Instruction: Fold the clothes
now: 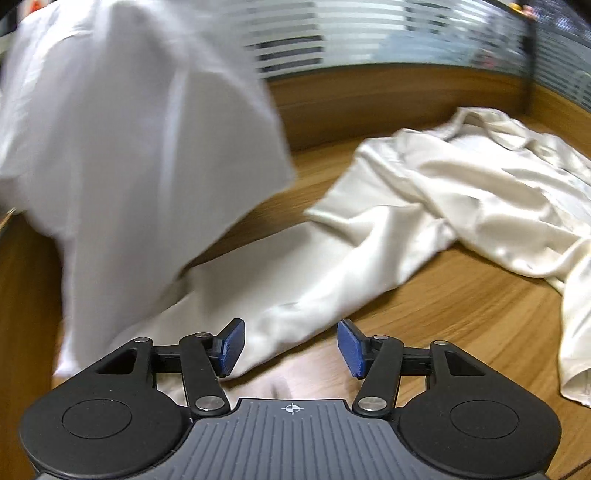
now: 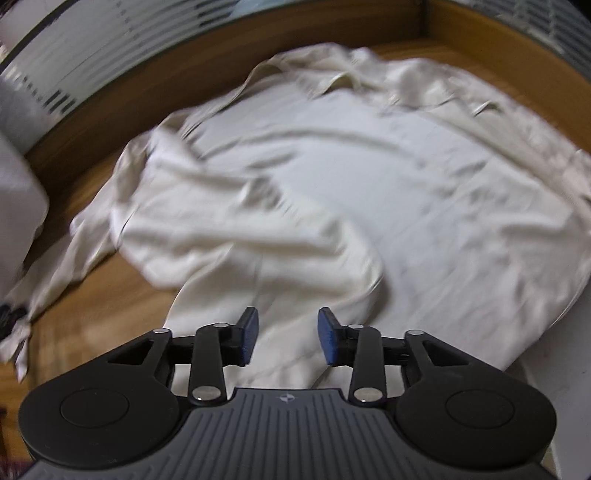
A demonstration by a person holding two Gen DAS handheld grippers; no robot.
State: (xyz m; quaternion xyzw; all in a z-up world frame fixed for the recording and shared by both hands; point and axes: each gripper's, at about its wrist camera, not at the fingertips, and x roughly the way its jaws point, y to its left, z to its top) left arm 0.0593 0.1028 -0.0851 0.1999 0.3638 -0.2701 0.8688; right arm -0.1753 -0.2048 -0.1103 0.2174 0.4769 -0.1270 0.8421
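Observation:
A cream satin shirt (image 2: 332, 177) lies spread and rumpled on the wooden table (image 2: 96, 314); the view is blurred. In the left wrist view the same shirt (image 1: 461, 192) lies at the right, with one long sleeve (image 1: 295, 295) reaching toward my left gripper (image 1: 291, 347). That gripper is open and empty, just above the sleeve's end. A white cloth (image 1: 129, 147) hangs blurred at the left, above the table. My right gripper (image 2: 287, 336) is open and empty above the shirt's near part.
A raised wooden rim (image 1: 369, 107) borders the table's far side, with a striped glass wall (image 1: 351, 33) behind it. The white cloth also shows at the left edge of the right wrist view (image 2: 18, 206). Bare wood (image 1: 461, 325) lies right of the sleeve.

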